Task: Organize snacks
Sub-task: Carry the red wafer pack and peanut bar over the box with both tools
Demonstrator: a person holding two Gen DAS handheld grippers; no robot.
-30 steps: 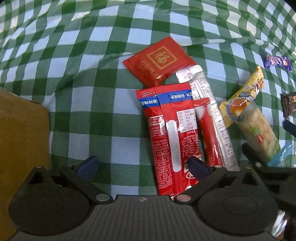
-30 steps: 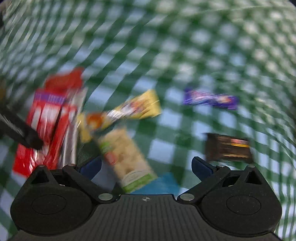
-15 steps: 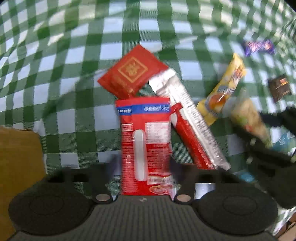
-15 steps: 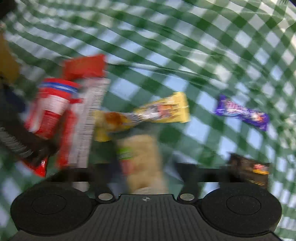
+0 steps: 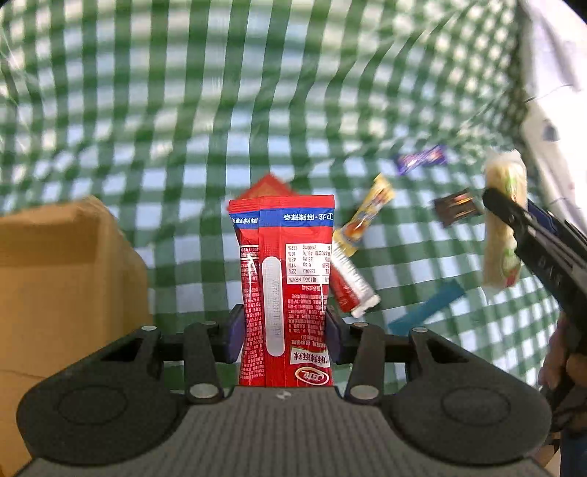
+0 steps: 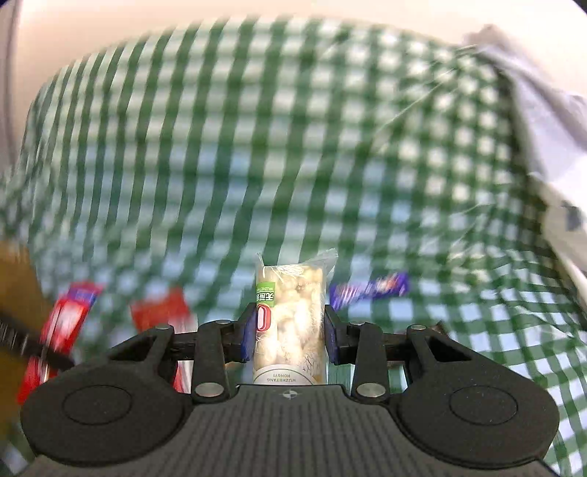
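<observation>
Red snack packs are up off the green checked tablecloth, pinched upright in the left gripper. Right gripper is clamped on a clear pack of pale snacks, also lifted. Cardboard box sits just left; purple bar and yellow pack lie on the cloth.

green-white checked tablecloth over table; pale wall behind, blurred, possibly cream.

We now grip the red packets with left gripper, clear pack with right gripper, both lifted off counter.
</observation>
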